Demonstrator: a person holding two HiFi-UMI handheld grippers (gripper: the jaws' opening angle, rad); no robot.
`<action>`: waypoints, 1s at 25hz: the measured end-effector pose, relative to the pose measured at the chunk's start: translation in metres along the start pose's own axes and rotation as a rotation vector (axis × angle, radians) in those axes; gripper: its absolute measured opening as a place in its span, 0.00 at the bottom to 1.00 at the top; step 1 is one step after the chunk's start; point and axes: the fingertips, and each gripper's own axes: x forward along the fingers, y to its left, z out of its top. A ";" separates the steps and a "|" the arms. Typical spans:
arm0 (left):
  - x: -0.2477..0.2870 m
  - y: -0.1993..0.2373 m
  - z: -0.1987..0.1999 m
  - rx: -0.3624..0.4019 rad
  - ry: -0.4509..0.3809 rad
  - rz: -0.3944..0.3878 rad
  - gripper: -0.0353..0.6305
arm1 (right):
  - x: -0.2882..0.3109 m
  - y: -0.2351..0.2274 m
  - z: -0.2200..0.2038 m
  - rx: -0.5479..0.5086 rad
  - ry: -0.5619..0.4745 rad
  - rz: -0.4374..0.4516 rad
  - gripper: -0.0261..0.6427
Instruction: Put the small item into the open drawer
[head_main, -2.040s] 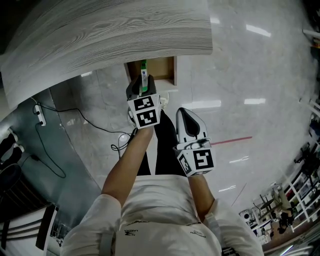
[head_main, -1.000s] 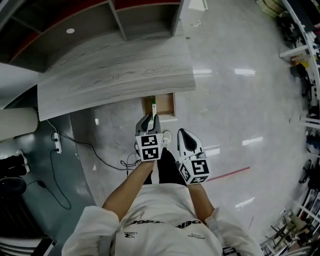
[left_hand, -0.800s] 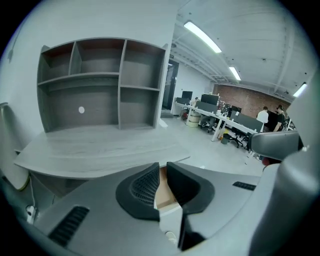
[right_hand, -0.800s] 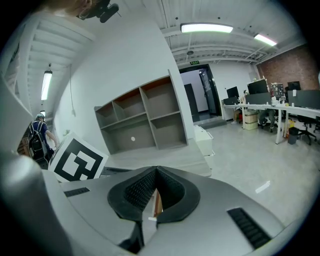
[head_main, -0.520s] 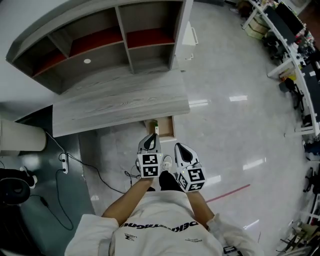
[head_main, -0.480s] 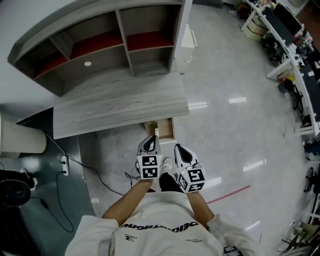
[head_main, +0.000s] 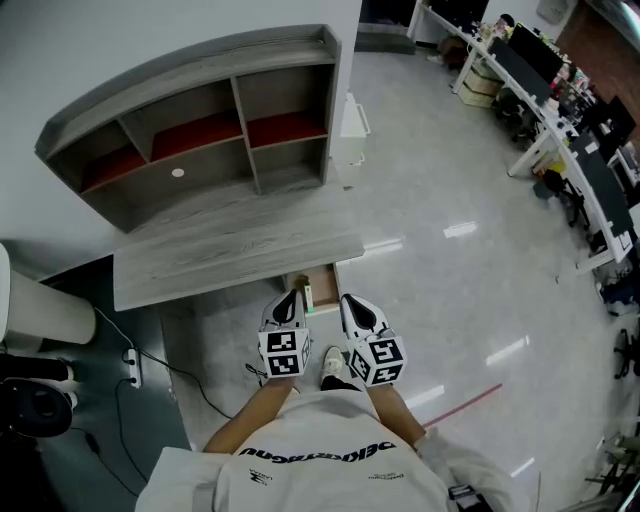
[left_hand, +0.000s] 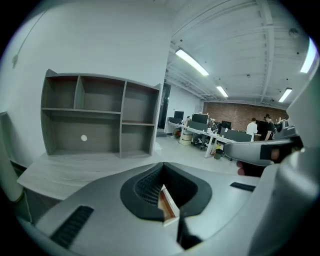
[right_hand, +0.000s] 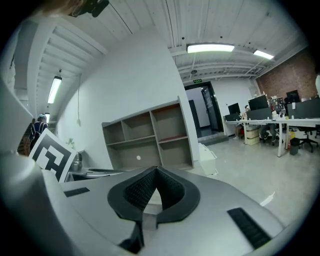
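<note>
The open wooden drawer (head_main: 322, 287) sticks out from under the grey desk (head_main: 235, 250). A small pale-green item (head_main: 309, 296) lies inside it. My left gripper (head_main: 289, 300) hangs just short of the drawer's near edge, shut with nothing between its jaws. In the left gripper view, a strip of the drawer (left_hand: 168, 206) shows through the gap behind the tips of the left gripper (left_hand: 162, 165). My right gripper (head_main: 350, 302) is beside it to the right, also shut and empty. In its own view the right gripper (right_hand: 156, 169) points at the shelf unit.
A grey shelf unit (head_main: 205, 130) with red-backed compartments stands on the desk. Cables and a power strip (head_main: 132, 366) lie on the floor at the left. A white box (head_main: 354, 118) sits right of the shelves. Office desks (head_main: 545, 90) fill the far right. The person's shoe (head_main: 331, 368) is below the grippers.
The left gripper let go of the green item in the drawer, drew back and shut. Both grippers came closer to the body, and the head view now takes in the whole shelf unit.
</note>
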 end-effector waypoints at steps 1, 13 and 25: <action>-0.004 0.000 0.004 0.004 -0.009 -0.004 0.08 | -0.001 0.001 0.004 -0.005 -0.009 0.000 0.08; -0.029 0.000 0.044 0.071 -0.113 -0.033 0.08 | 0.004 0.018 0.035 -0.045 -0.076 0.008 0.08; -0.029 -0.007 0.061 0.122 -0.167 -0.042 0.08 | 0.006 0.011 0.049 -0.091 -0.102 -0.002 0.08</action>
